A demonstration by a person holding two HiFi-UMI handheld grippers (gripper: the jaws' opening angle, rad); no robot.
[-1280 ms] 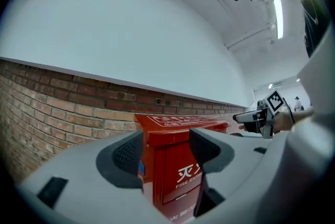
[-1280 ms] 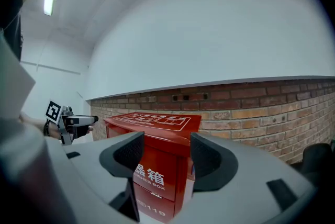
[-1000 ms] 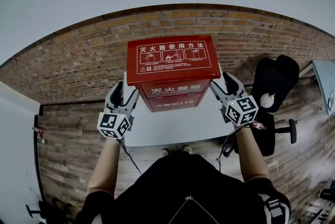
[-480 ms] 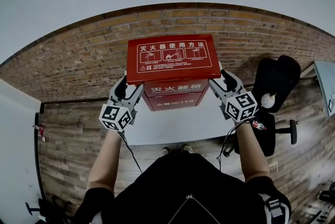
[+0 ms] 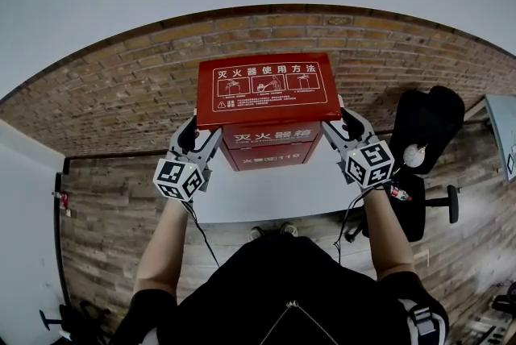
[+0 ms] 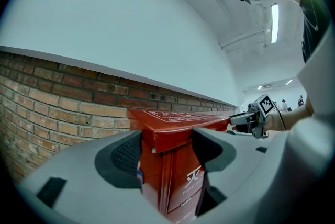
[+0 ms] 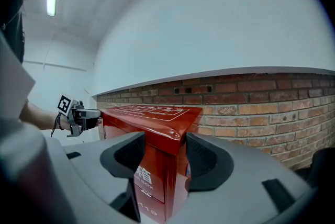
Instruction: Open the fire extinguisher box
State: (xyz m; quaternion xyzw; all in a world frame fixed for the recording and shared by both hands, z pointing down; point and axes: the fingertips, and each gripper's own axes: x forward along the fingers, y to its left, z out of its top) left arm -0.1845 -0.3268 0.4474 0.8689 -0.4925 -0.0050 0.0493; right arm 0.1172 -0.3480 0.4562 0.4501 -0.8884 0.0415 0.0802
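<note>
A red fire extinguisher box [image 5: 270,148] stands on a white table [image 5: 266,194] against a brick wall [image 5: 113,89]. Its lid [image 5: 268,89] carries white printed instructions and overhangs the front. My left gripper [image 5: 192,140] is at the lid's front left corner and my right gripper [image 5: 343,126] at its front right corner. In the left gripper view the lid corner [image 6: 157,136] sits between the open jaws of the left gripper [image 6: 166,147]. In the right gripper view the other lid corner [image 7: 167,136] sits between the open jaws of the right gripper [image 7: 159,152]. No pad visibly presses on the lid.
A black office chair [image 5: 423,126] stands right of the table on the wooden floor [image 5: 105,239]. Cables hang from both grippers toward the person. The box's back is close to the brick wall.
Both grippers have closed in on the box: the left one moved up and to the right, the right one slightly left, so each now straddles a front lid corner. The box has not moved.
</note>
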